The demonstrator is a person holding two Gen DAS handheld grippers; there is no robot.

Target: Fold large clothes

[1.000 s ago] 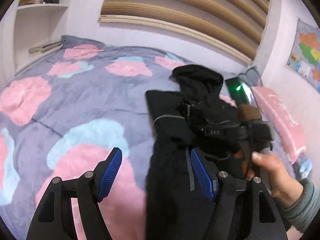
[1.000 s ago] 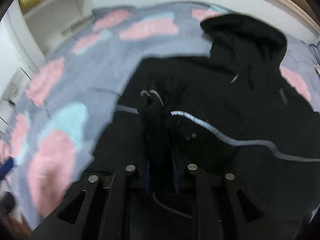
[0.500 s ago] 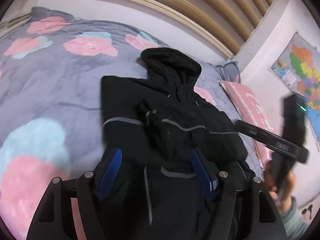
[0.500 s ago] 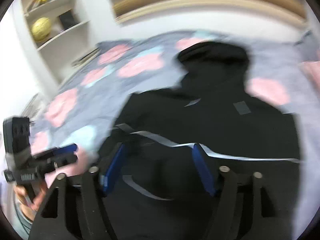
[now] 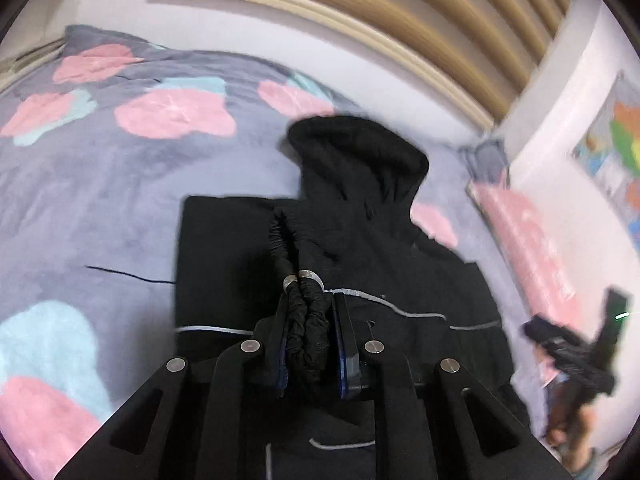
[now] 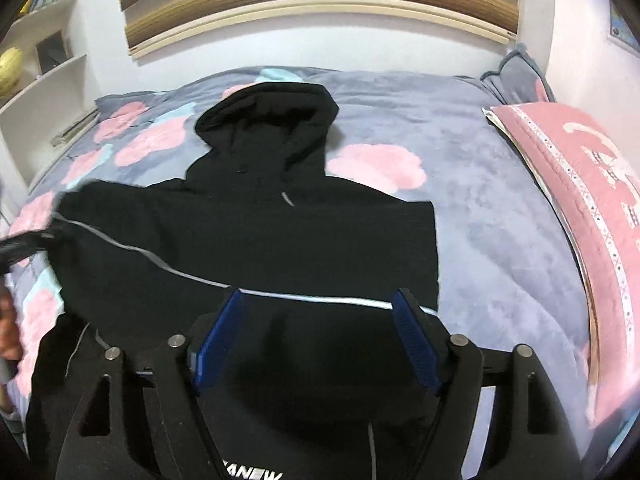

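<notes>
The hoodie [image 6: 260,232] lies on the bed [image 6: 480,208], hood toward the headboard [image 6: 320,12]; pillow [image 6: 580,200] at right.

White letters "ANEW", cut off at frame edge, on black hoodie [image 6: 280,240].

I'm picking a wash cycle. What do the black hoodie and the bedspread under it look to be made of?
Hoodie: matte knit, probably cotton-blend fleece, with shiny, likely reflective stripes and ribbed elastic cuffs. Bedspread: soft plush, likely polyester fleece; its nap shows brushed streaks.
</notes>
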